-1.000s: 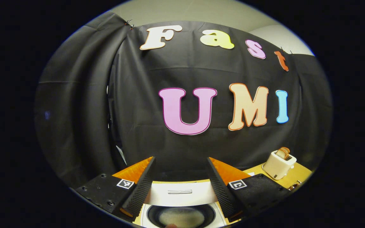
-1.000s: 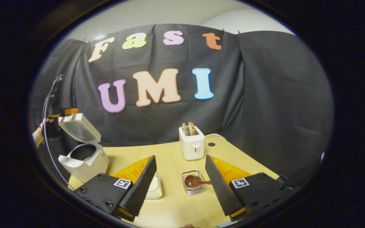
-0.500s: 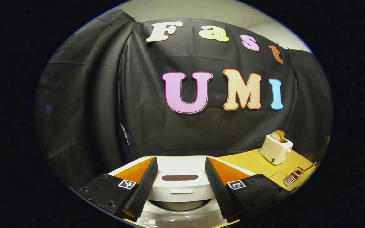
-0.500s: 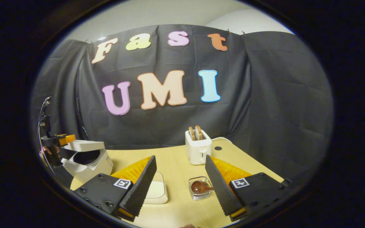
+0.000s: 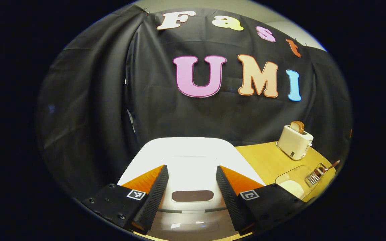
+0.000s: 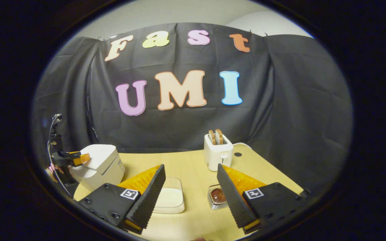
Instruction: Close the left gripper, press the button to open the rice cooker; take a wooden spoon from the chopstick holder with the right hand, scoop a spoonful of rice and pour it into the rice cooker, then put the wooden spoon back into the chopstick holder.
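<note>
Rice cooker [image 6: 101, 164] sitting lidded, spoon [image 6: 218, 195] lying in holder [image 6: 217, 202] right of it, rice box [image 6: 170, 200] between, both tools [image 5: 192, 197] [image 6: 191, 195] gaping, released.

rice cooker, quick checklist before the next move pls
1. Rice cooker lid down flat: ok.
2. Rice inside the cooker: cannot tell, the lid hides it.
3. Wooden spoon sitting in the chopstick holder: ok.
4. Left gripper open, holding nothing: ok.
5. Left gripper clear of the lid: cannot tell.
6. Right gripper open and empty: ok.
</note>
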Available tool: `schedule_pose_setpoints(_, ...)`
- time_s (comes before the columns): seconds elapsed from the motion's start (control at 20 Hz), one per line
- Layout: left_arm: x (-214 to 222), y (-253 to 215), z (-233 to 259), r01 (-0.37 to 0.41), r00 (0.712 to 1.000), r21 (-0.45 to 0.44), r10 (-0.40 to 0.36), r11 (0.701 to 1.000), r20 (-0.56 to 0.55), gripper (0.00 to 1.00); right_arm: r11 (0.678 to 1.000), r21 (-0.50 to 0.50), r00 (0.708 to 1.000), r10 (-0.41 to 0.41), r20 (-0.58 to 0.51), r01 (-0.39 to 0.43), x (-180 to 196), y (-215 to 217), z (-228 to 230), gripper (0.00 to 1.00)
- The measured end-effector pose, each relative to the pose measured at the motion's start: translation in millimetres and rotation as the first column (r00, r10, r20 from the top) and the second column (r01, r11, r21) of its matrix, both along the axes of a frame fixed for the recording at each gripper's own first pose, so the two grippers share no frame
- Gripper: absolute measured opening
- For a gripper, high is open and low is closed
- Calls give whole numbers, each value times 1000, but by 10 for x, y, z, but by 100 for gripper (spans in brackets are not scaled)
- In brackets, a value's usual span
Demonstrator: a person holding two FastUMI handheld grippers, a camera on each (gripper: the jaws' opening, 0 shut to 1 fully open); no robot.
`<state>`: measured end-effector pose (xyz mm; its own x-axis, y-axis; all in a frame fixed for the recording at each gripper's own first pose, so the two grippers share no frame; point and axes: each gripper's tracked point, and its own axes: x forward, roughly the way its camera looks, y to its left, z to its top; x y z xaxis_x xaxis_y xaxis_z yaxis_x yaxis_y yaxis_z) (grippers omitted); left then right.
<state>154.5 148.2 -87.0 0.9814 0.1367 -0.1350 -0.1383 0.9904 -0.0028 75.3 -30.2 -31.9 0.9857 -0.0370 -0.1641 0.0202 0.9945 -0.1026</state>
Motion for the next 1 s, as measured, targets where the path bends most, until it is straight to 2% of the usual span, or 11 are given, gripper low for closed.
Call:
schedule_pose_setpoints(0.1,17,-12,6,-1,999,43,-1,999,49,86,1000,7,1000,0,-7,0,-20,29,-39,96)
schedule_pose_setpoints(0.25,22,-21,10,4,994,33,-8,999,105,84,1000,15,1000,3,-23,-2,-52,51,-101,96)
schedule_pose_setpoints(0.5,27,-28,30,10,993,46,-15,999,113,83,1000,5,1000,6,-19,-6,-129,62,-86,96)
schedule_pose_setpoints(0.7,18,-61,28,28,998,81,-33,996,60,82,1000,6,1000,16,5,-16,-206,50,11,96)
schedule_pose_setpoints(0.85,-73,-163,64,35,999,74,-36,997,16,72,999,-21,999,34,29,-33,-293,22,109,96)
schedule_pose_setpoints(1.0,-252,-402,367,42,996,112,-51,993,75,72,998,-24,997,59,50,-58,-351,0,187,96)
